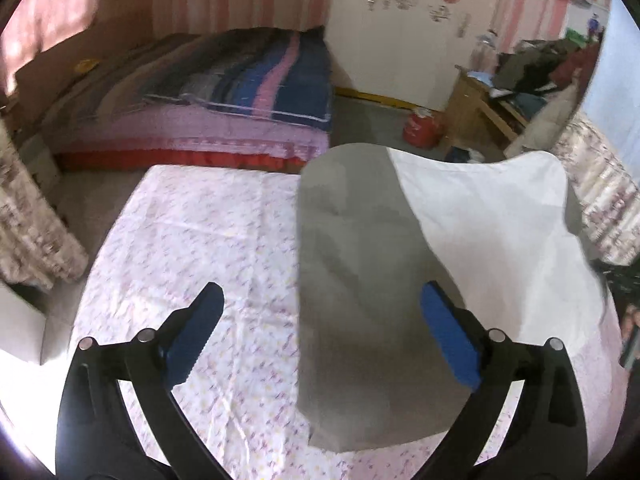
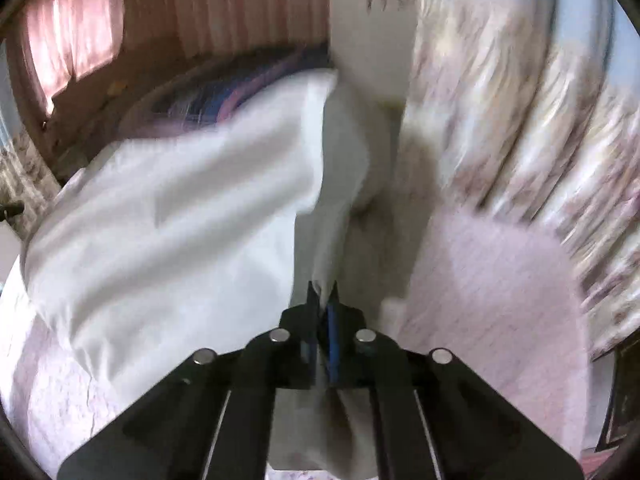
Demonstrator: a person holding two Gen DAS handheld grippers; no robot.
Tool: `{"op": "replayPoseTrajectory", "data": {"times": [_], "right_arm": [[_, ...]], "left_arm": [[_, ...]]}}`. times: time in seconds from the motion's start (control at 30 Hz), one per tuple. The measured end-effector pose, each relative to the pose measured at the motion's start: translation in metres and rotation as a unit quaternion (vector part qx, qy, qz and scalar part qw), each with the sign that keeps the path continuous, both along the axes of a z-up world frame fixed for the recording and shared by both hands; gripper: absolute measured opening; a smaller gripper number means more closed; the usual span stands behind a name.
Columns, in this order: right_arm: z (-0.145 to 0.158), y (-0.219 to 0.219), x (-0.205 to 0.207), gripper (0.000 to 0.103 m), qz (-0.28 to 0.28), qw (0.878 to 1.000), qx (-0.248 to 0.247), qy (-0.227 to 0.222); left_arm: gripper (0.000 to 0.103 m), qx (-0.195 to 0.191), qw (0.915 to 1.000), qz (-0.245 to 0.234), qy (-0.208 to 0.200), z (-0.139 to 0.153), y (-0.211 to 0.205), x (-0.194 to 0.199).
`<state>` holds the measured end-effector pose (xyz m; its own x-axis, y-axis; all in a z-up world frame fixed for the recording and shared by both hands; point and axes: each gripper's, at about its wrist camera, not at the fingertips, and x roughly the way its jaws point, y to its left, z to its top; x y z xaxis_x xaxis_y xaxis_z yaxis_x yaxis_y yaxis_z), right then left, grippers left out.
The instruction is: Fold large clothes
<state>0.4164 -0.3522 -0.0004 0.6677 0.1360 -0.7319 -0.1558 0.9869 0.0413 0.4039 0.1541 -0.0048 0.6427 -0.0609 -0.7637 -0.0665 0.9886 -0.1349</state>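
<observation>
A large white garment (image 1: 488,236) lies partly lifted over a bed covered by a pink-patterned sheet (image 1: 208,240); its near part is in shadow and looks grey. My left gripper (image 1: 320,320) is open and empty, above the garment's shaded left edge. My right gripper (image 2: 323,296) is shut on a bunched edge of the white garment (image 2: 168,216), holding it raised off the sheet (image 2: 492,280). The right wrist view is blurred by motion.
A second bed with striped blankets (image 1: 240,92) stands beyond. A wooden table piled with clothes (image 1: 504,92) and a red container (image 1: 420,128) are at the back right. Patterned curtains (image 1: 28,220) hang at both sides.
</observation>
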Motion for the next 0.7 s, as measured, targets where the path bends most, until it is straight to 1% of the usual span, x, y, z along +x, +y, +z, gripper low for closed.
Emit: {"op": "replayPoseTrajectory", "data": {"times": [0.03, 0.07, 0.1, 0.13, 0.17, 0.2, 0.27, 0.3, 0.33, 0.37, 0.4, 0.43, 0.47, 0.5, 0.53, 0.57, 0.6, 0.63, 0.67, 0.7], "right_arm": [[0.011, -0.011, -0.007, 0.003, -0.027, 0.999, 0.028, -0.020], [0.013, -0.022, -0.013, 0.003, -0.053, 0.997, 0.046, -0.025], [0.011, -0.026, -0.016, 0.003, -0.071, 0.996, 0.044, -0.023], [-0.002, -0.027, -0.023, 0.003, -0.100, 0.995, 0.006, -0.019], [-0.012, -0.027, -0.027, 0.003, -0.116, 0.993, -0.028, -0.016], [-0.032, -0.029, -0.034, 0.003, -0.129, 0.991, -0.045, 0.001], [-0.054, -0.035, -0.041, 0.005, -0.131, 0.991, -0.012, 0.027], [-0.055, -0.035, -0.046, 0.008, -0.131, 0.991, -0.006, 0.026], [-0.053, -0.038, -0.050, 0.020, -0.130, 0.991, 0.002, 0.023], [-0.049, -0.043, -0.054, 0.054, -0.138, 0.990, 0.011, 0.021], [-0.040, -0.050, -0.060, 0.073, -0.154, 0.988, 0.020, 0.016], [-0.032, -0.059, -0.067, 0.087, -0.168, 0.985, 0.044, 0.000], [-0.027, -0.067, -0.072, 0.087, -0.163, 0.983, 0.080, -0.013], [-0.026, -0.072, -0.075, 0.087, -0.152, 0.981, 0.116, -0.015], [-0.027, -0.076, -0.075, 0.087, -0.134, 0.978, 0.159, -0.005], [-0.032, -0.076, -0.074, 0.087, -0.121, 0.976, 0.183, 0.009], [-0.033, -0.074, -0.072, 0.087, -0.115, 0.974, 0.192, 0.019], [-0.043, -0.070, -0.069, 0.087, -0.111, 0.974, 0.195, 0.036], [-0.051, -0.066, -0.067, 0.087, -0.109, 0.974, 0.191, 0.049], [-0.057, -0.062, -0.067, 0.087, -0.108, 0.974, 0.190, 0.053]], "left_arm": [[0.098, 0.001, 1.0000, 0.005, 0.001, -0.001, -0.001, -0.004], [0.098, -0.002, 1.0000, 0.005, 0.002, -0.002, -0.002, -0.006], [0.098, -0.008, 1.0000, 0.002, 0.006, -0.004, -0.005, -0.009], [0.098, -0.013, 0.9999, -0.002, 0.010, -0.008, -0.010, -0.010], [0.098, -0.013, 0.9998, -0.007, 0.013, -0.012, -0.015, -0.012], [0.099, -0.013, 0.9998, -0.010, 0.014, -0.015, -0.018, -0.012], [0.099, -0.005, 0.9994, -0.024, 0.024, -0.023, -0.032, -0.012], [0.099, 0.004, 0.9989, -0.032, 0.034, -0.029, -0.040, -0.010], [0.099, 0.011, 0.9986, -0.034, 0.039, -0.033, -0.045, -0.010], [0.099, 0.025, 0.9981, -0.036, 0.043, -0.037, -0.053, -0.008], [0.099, 0.031, 0.9979, -0.036, 0.044, -0.039, -0.056, -0.008], [0.099, 0.031, 0.9980, -0.036, 0.042, -0.040, -0.058, -0.008], [0.100, 0.019, 0.9984, -0.035, 0.040, -0.041, -0.057, -0.007], [0.100, 0.002, 0.9985, -0.036, 0.041, -0.042, -0.055, -0.006], [0.100, -0.040, 0.9970, -0.042, 0.051, -0.048, -0.051, -0.002], [0.100, -0.070, 0.9944, -0.047, 0.064, -0.054, -0.047, 0.000], [0.100, -0.099, 0.9906, -0.052, 0.079, -0.063, -0.044, 0.005], [0.096, -0.129, 0.9851, -0.056, 0.098, -0.075, -0.041, 0.011], [0.091, -0.143, 0.9821, -0.058, 0.108, -0.083, -0.040, 0.013], [0.091, -0.151, 0.9802, -0.056, 0.116, -0.090, -0.040, 0.015]]}}
